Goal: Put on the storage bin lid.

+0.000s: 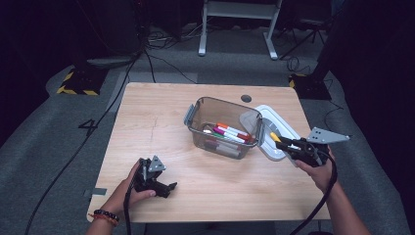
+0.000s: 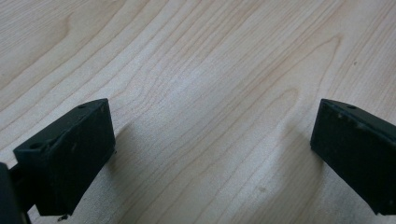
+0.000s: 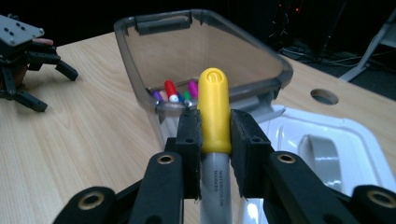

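Nearest the lens in the right gripper view, the right tongs pinch a yellow-capped marker by its cap, the grey barrel running back between the arms. Its tip points toward the open grey bin, where other markers lie at the bottom, and the white lid rests on the surface just beside the bin.

From the left gripper view, the left tongs are spread wide over bare wooden surface, holding nothing.

Seen from the high view, the left tongs rest low near the front edge, well apart from the bin. The right tongs hover over the lid with the marker aimed at the bin's near wall.

The step in hand looks like carrying this marker to the bin. The next move probably calls for lifting the tip clear of the rim, bringing it over the opening, then parting the jaws so it drops among the others.
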The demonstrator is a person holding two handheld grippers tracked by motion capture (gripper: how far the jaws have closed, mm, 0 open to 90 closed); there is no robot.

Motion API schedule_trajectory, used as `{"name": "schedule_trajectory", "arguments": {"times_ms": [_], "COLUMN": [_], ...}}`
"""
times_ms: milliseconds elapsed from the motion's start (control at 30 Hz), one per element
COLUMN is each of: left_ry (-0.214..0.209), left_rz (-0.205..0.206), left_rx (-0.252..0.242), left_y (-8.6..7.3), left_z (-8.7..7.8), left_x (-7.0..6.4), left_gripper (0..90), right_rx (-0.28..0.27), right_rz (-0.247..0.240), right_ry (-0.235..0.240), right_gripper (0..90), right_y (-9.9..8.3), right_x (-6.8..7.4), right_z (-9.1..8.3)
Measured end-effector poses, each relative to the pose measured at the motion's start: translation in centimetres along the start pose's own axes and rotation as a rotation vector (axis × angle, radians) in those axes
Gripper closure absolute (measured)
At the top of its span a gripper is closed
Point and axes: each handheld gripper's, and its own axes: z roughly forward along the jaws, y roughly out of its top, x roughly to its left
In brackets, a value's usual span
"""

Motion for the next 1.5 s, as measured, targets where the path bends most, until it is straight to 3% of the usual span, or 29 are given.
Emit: {"name": "schedule_trajectory", "arguments": {"times_ms": [300, 767, 1167, 1500], "left_ry": [0.0, 0.002, 0.002, 0.002], "left_rz": [0.0, -0.002, -0.003, -0.003], "left_rx": [0.0, -0.001, -0.001, -0.001], "left_y": [0.0, 0.1, 0.1, 0.1], "left_z": [0.0, 0.1, 0.1, 0.1], "left_x": [0.0, 0.0, 0.0, 0.0], "left_gripper": [0.0, 0.0, 0.0, 0.0], "right_rx": [-0.007, 0.031, 0.111, 0.251], "right_rz": [-0.028, -0.086, -0.133, -0.153], "right_ry": [-0.005, 0.039, 0.104, 0.137], "right_gripper": [74.7, 74.7, 74.7, 74.7], "right_y": [3.9, 8.5, 11.6, 11.8], "right_x": [-0.9, -0.5, 1.4, 2.4], "right_z": [-0.5, 3.3, 8.7, 14.5]}}
